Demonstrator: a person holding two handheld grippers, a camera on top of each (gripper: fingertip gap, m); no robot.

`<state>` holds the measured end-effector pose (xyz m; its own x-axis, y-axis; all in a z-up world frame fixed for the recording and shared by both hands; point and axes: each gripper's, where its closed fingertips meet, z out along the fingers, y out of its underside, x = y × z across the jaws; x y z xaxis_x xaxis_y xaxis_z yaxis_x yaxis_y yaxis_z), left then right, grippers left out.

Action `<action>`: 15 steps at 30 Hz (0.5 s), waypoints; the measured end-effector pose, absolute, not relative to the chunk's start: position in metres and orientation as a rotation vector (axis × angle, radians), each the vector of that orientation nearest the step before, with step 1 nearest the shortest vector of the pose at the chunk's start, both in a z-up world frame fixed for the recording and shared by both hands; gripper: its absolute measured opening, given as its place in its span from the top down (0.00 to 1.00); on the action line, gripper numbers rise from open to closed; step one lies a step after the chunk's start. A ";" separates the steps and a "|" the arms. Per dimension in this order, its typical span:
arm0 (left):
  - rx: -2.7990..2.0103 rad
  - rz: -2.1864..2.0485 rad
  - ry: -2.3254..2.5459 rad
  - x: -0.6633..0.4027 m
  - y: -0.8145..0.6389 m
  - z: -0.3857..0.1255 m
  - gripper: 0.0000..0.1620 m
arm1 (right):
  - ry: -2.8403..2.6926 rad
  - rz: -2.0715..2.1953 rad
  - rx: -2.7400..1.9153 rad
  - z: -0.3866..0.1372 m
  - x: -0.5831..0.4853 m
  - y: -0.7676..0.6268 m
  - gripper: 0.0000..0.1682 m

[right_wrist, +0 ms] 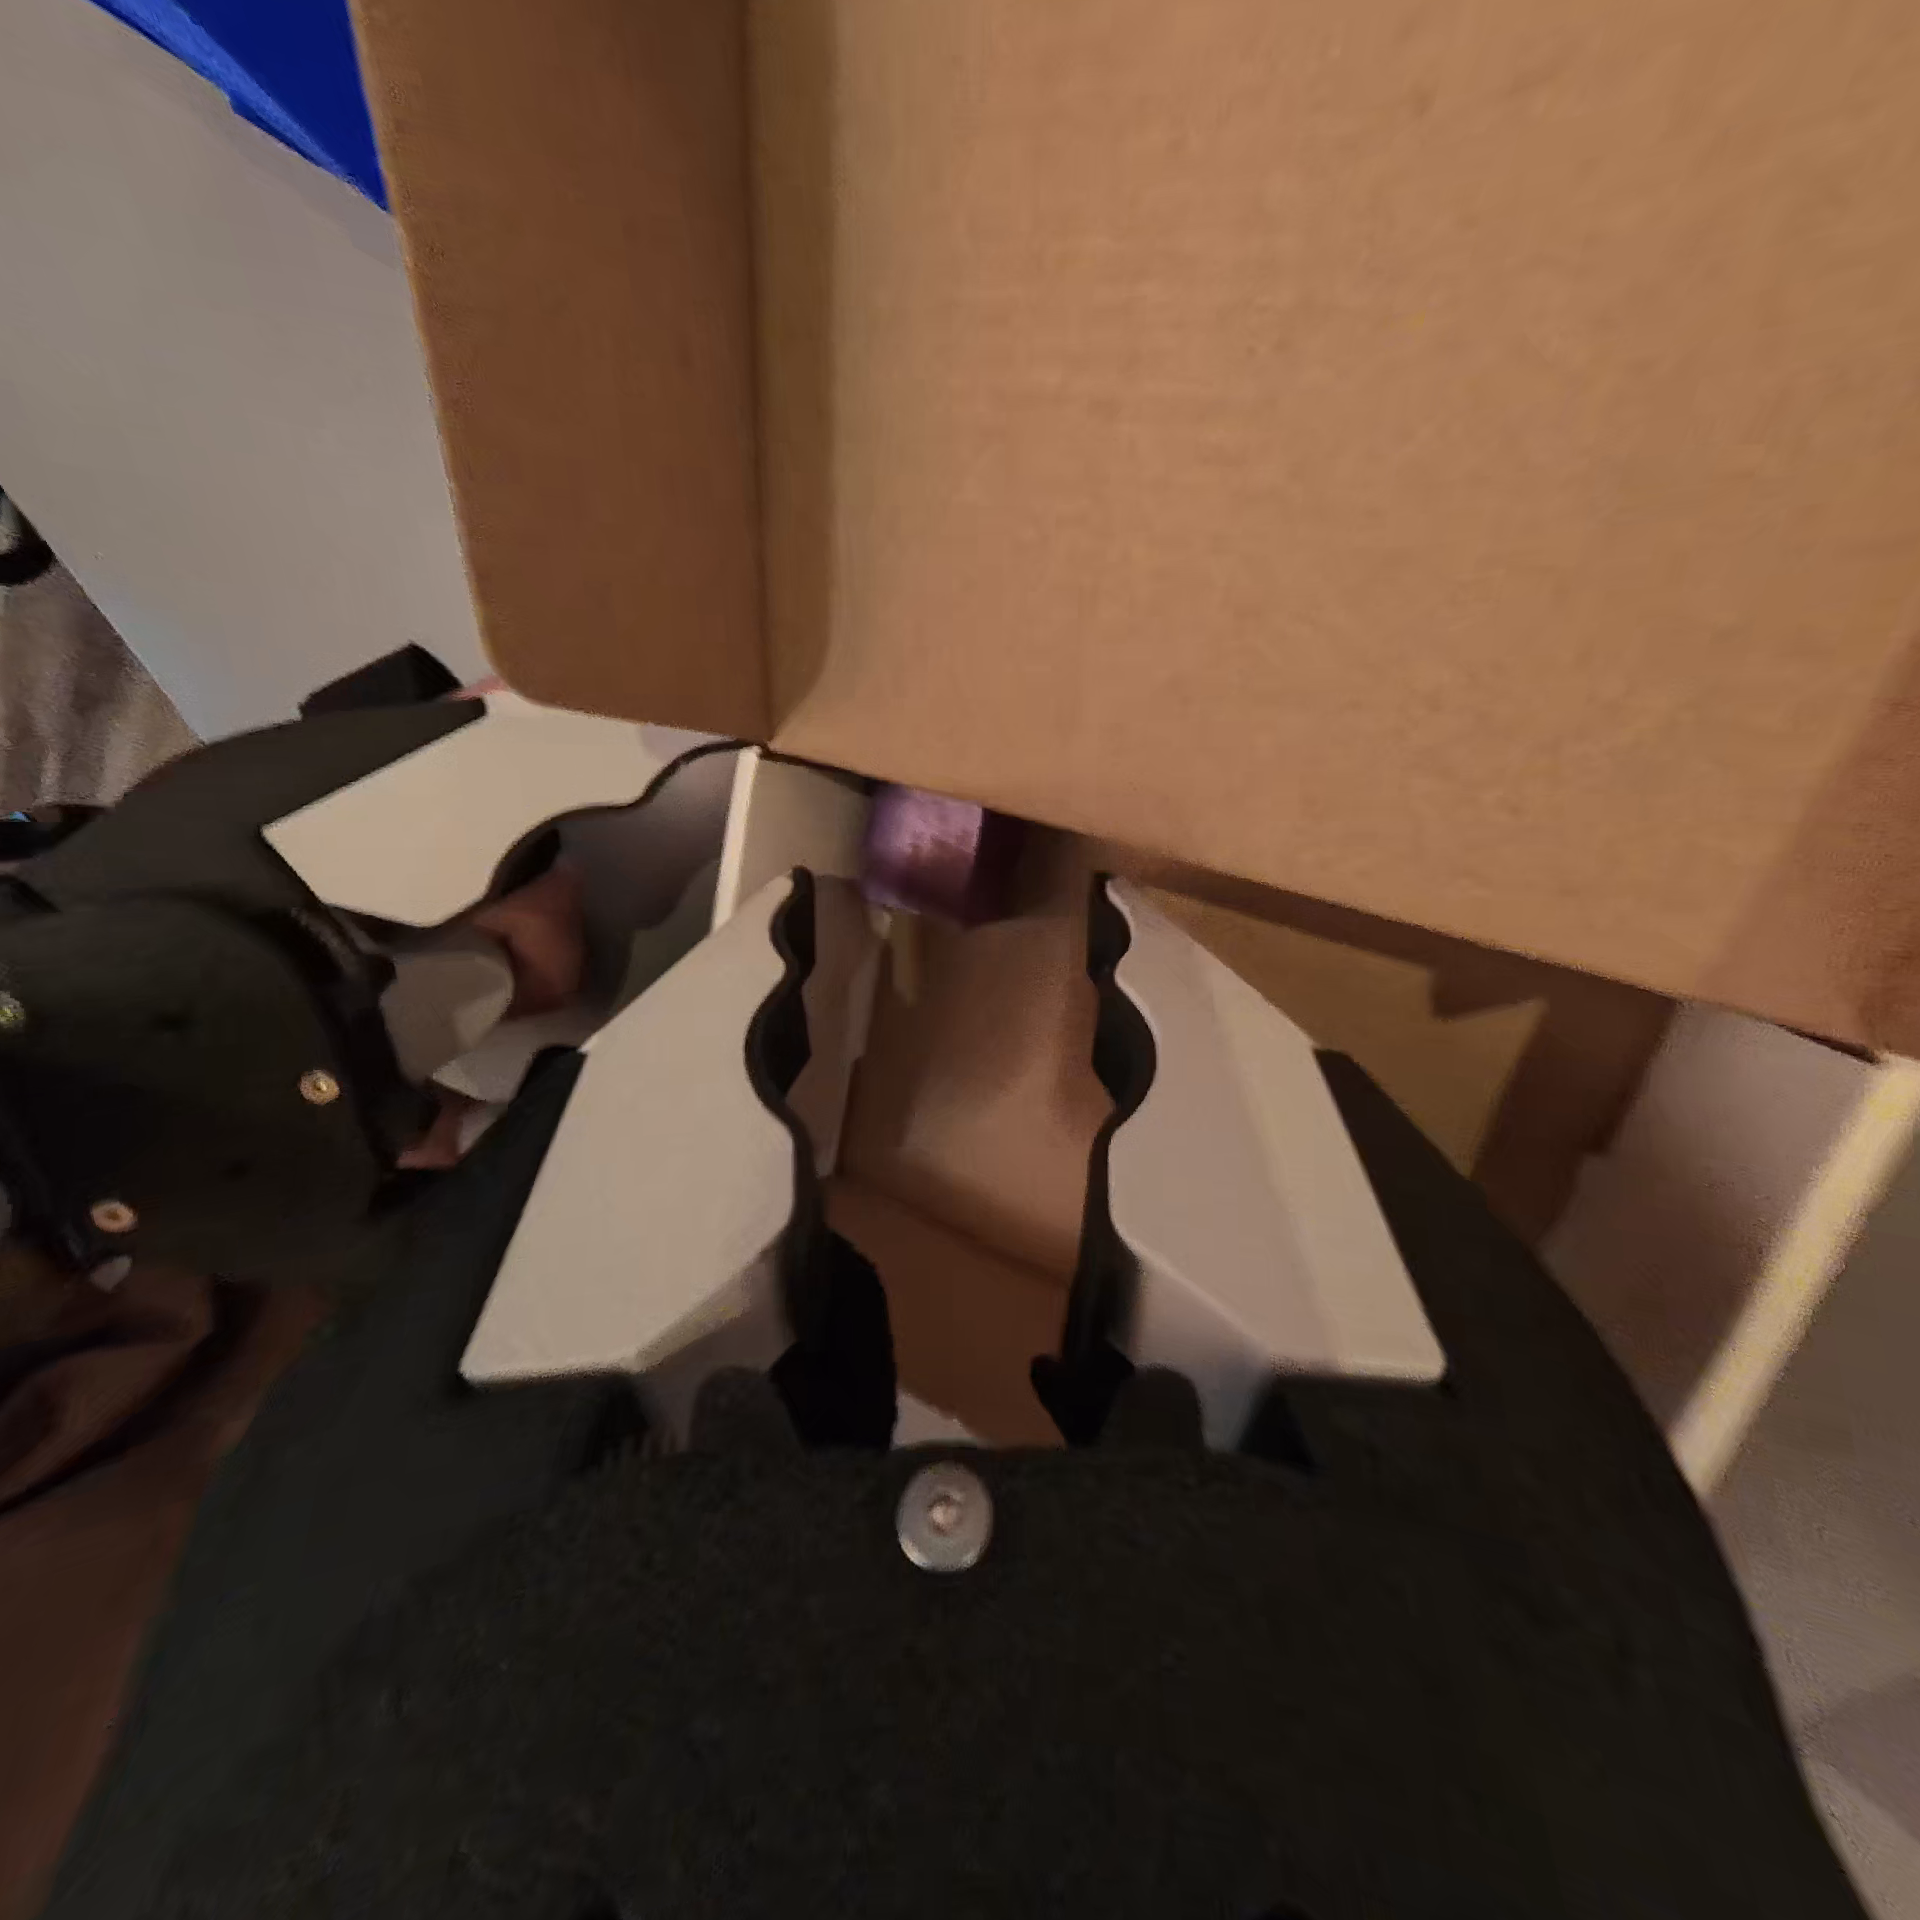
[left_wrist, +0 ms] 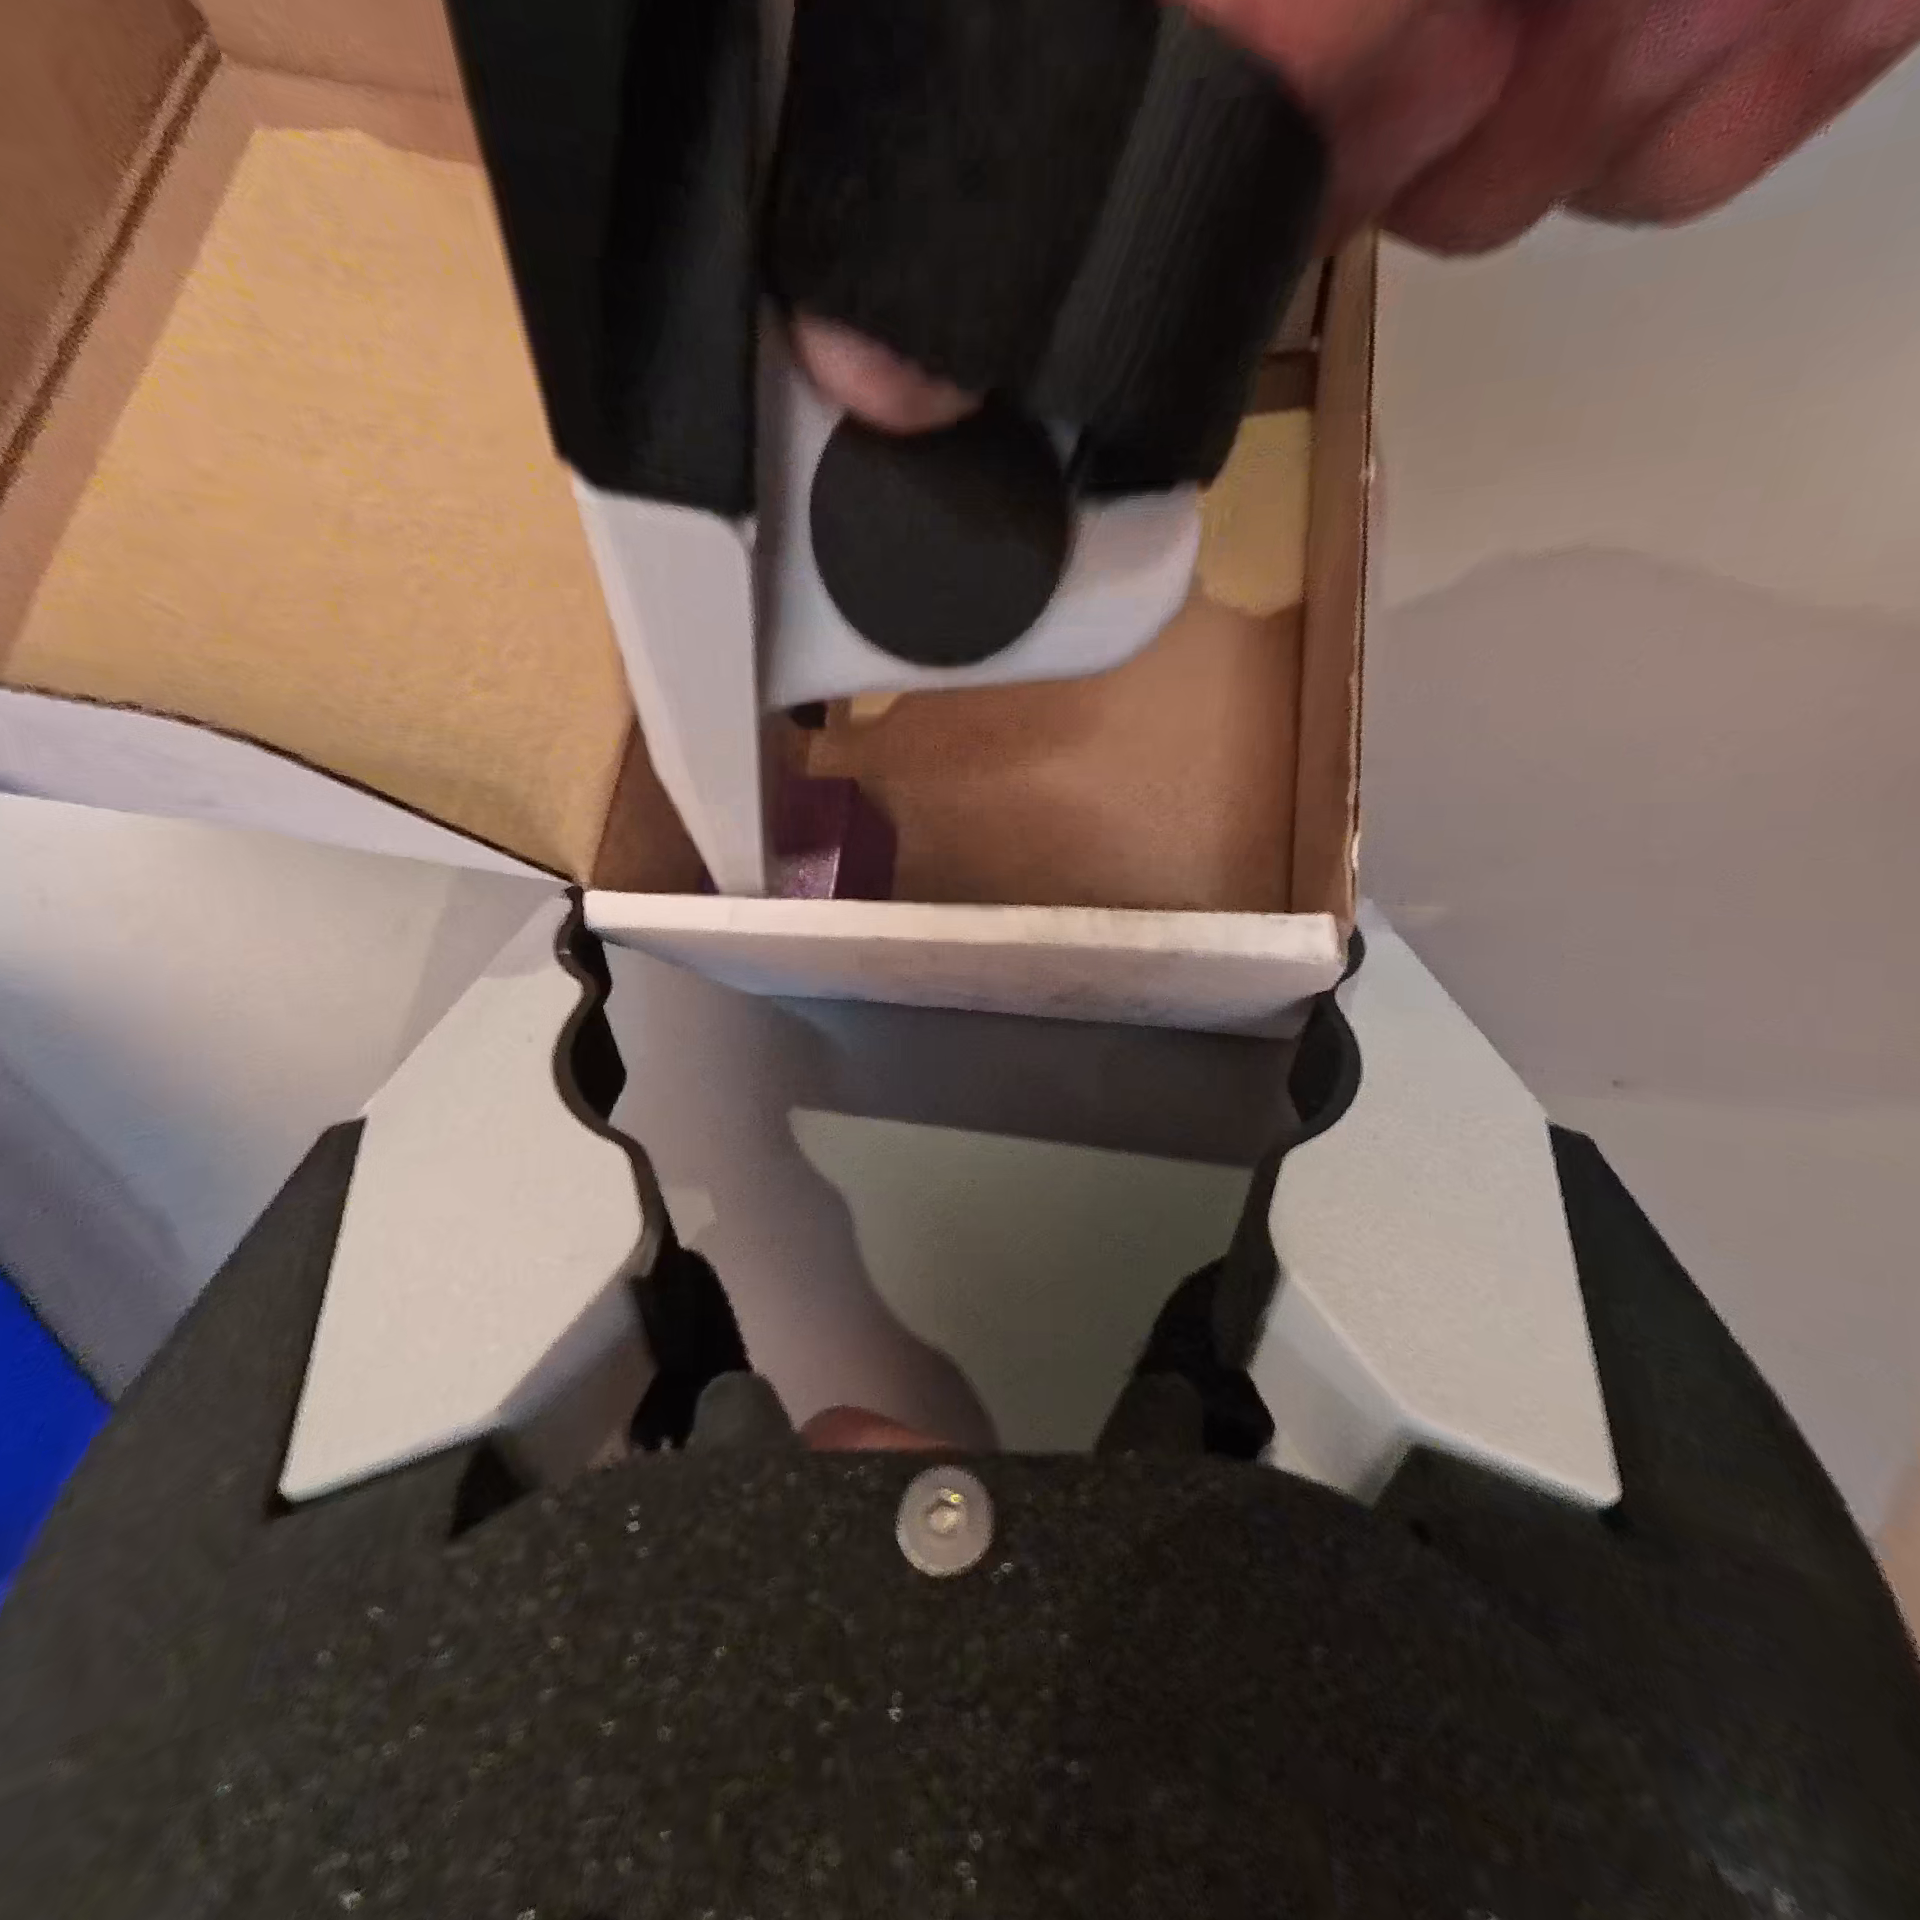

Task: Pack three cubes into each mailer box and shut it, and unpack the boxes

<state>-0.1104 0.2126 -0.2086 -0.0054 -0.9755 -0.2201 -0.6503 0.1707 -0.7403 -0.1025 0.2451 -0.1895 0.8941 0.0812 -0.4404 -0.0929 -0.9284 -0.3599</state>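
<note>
A mailer box, white outside and brown inside, stands open; its front wall [left_wrist: 966,951] lies between my left gripper's fingers. My left gripper [left_wrist: 961,961] is open wide, with one fingertip at each front corner of the box. A purple cube [left_wrist: 826,847] lies on the box floor near the front wall. My right gripper [right_wrist: 951,904] reaches down into the box and is open, with the purple cube [right_wrist: 925,862] just beyond its fingertips, towards the left one. The brown lid [right_wrist: 1247,416] hangs above it. One of my left gripper's fingers [right_wrist: 436,842] shows at the left.
A white table top [left_wrist: 1662,727] surrounds the box. A blue object [left_wrist: 42,1392] sits at the left edge and also shows in the right wrist view [right_wrist: 291,83]. A hand [left_wrist: 1610,114] holds the right gripper. A brown flap [left_wrist: 312,468] spreads left of the box.
</note>
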 end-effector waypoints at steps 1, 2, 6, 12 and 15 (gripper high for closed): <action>-1.559 -0.571 1.726 -0.110 0.212 -0.209 0.20 | 0.024 0.660 -2.676 -0.191 -0.105 0.247 0.71; -1.562 -0.570 1.722 -0.109 0.212 -0.209 0.20 | 0.026 0.639 -2.676 -0.193 -0.105 0.249 0.72; -1.566 -0.571 1.715 -0.108 0.211 -0.209 0.20 | -0.021 0.504 -2.728 -0.206 -0.101 0.249 0.72; -1.565 -0.571 1.715 -0.108 0.212 -0.209 0.20 | -0.058 0.456 -2.732 -0.203 -0.095 0.247 0.83; -1.561 -0.574 1.720 -0.109 0.212 -0.209 0.20 | -0.076 0.480 -2.733 -0.194 -0.088 0.242 0.83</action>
<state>-0.1085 0.2116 -0.2087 0.0052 -0.9760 -0.2179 -0.6492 0.1624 -0.7430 -0.0882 0.2420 -0.1943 0.9407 0.1137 -0.3195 -0.0098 -0.9326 -0.3608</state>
